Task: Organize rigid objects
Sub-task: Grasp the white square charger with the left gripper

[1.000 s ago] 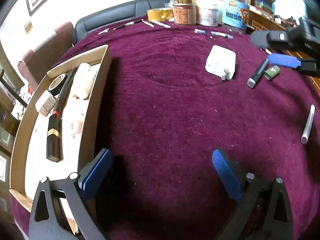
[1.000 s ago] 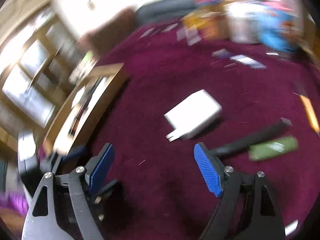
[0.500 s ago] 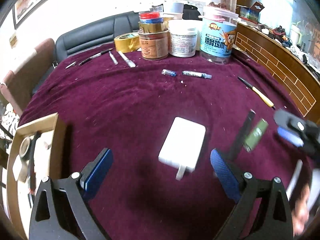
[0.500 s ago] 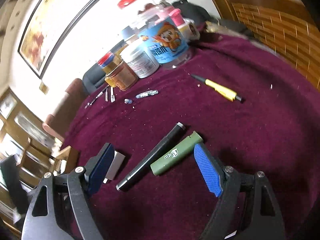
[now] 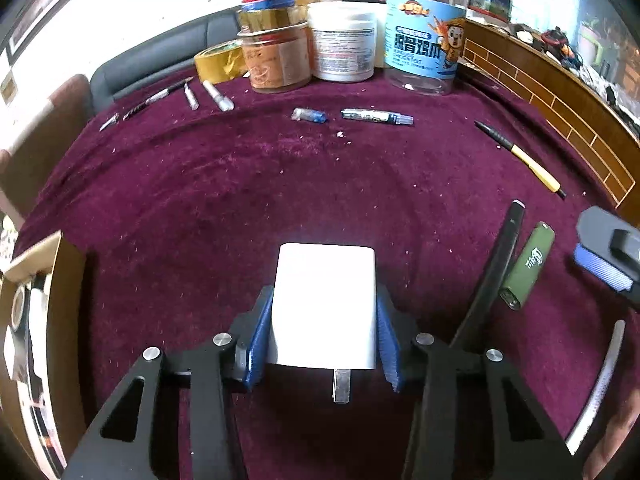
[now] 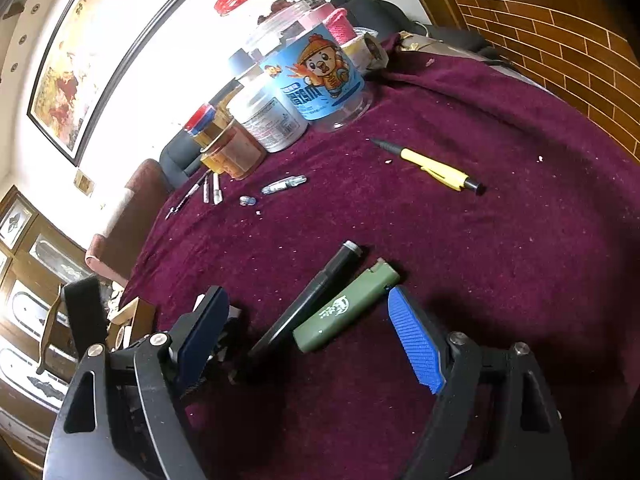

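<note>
On the maroon velvet cloth (image 5: 320,184) our left gripper (image 5: 324,336) has just been closing, and its blue pads now pinch the white rectangular plug adapter (image 5: 326,304) by its long sides, prongs toward us. Our right gripper (image 6: 308,332) stands spread over the olive-green lighter (image 6: 346,306) and black marker pen (image 6: 308,300), which lie side by side, slanting across its jaws. We judge the open wooden tray (image 5: 60,300), off to the left, nearer our left hand.
</note>
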`<state>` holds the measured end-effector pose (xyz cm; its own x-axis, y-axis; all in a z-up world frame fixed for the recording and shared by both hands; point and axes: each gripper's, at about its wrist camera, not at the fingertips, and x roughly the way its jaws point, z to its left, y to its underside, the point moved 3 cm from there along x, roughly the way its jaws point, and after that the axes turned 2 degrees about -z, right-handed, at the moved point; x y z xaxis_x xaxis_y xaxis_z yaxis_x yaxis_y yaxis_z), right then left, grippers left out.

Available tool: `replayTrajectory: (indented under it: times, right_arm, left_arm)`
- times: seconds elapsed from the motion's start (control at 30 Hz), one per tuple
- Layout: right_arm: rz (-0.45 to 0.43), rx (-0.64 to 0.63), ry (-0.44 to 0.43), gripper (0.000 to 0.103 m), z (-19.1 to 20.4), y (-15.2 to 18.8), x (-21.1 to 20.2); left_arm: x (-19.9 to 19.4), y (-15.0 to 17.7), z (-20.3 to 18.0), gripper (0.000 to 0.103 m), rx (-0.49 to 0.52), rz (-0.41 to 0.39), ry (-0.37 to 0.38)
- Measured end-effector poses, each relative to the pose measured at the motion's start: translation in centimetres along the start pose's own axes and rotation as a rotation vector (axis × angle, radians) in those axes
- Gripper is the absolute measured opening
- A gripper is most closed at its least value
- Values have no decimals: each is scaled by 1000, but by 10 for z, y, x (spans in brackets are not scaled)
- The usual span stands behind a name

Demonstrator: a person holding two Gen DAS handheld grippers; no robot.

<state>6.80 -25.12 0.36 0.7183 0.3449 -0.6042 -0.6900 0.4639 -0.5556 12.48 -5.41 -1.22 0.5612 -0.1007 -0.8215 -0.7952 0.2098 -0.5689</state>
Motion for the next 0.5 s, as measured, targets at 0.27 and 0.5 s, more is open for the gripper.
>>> replayTrajectory:
  times: [0.27, 0.5]
  right_arm:
    - [34, -8, 51, 82, -2, 3, 9]
    - [37, 1, 82, 82, -8, 6, 12]
  left_arm:
    - [-40, 34, 30, 40, -126, 24, 88]
    - [-106, 79, 56, 40, -162, -66, 117]
